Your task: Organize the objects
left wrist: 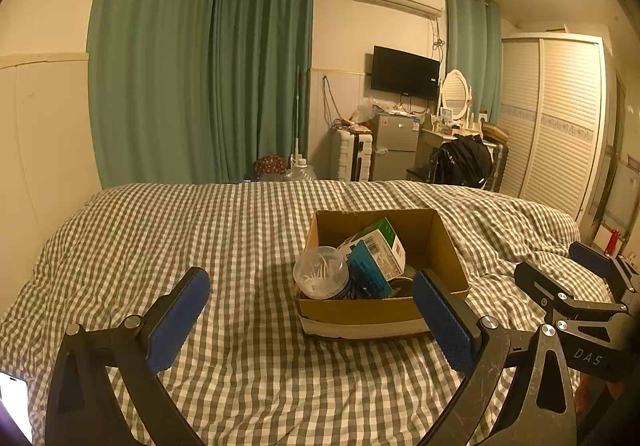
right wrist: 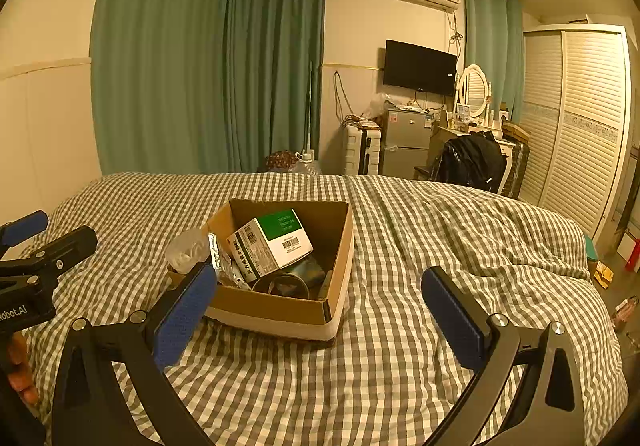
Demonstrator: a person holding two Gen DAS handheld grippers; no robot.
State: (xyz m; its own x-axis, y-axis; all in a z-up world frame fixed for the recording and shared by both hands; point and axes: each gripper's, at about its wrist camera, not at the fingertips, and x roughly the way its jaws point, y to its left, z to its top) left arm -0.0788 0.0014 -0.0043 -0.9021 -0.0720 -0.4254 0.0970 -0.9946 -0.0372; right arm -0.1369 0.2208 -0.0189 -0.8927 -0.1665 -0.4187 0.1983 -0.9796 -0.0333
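Note:
A brown cardboard box (left wrist: 384,312) (right wrist: 280,312) sits on the checked bedspread. Inside lie a white-and-green carton (left wrist: 386,246) (right wrist: 276,242), a clear round tub of cotton swabs (left wrist: 320,272) (right wrist: 187,250), a blue textured item (left wrist: 370,272), foil blister packs (right wrist: 224,262) and a round dark tin (right wrist: 286,286). My left gripper (left wrist: 312,322) is open just in front of the box, nothing between its fingers. My right gripper (right wrist: 320,320) is open too, its left pad (right wrist: 184,316) near the box's front left corner. Each gripper shows in the other's view.
The checked bedspread (left wrist: 224,238) (right wrist: 440,230) spreads wide on all sides of the box. Green curtains (left wrist: 200,65), a fridge (left wrist: 394,145), a wall television (left wrist: 406,71), a dressing table with a black bag (left wrist: 464,159) and a louvred wardrobe (left wrist: 556,117) stand beyond the bed.

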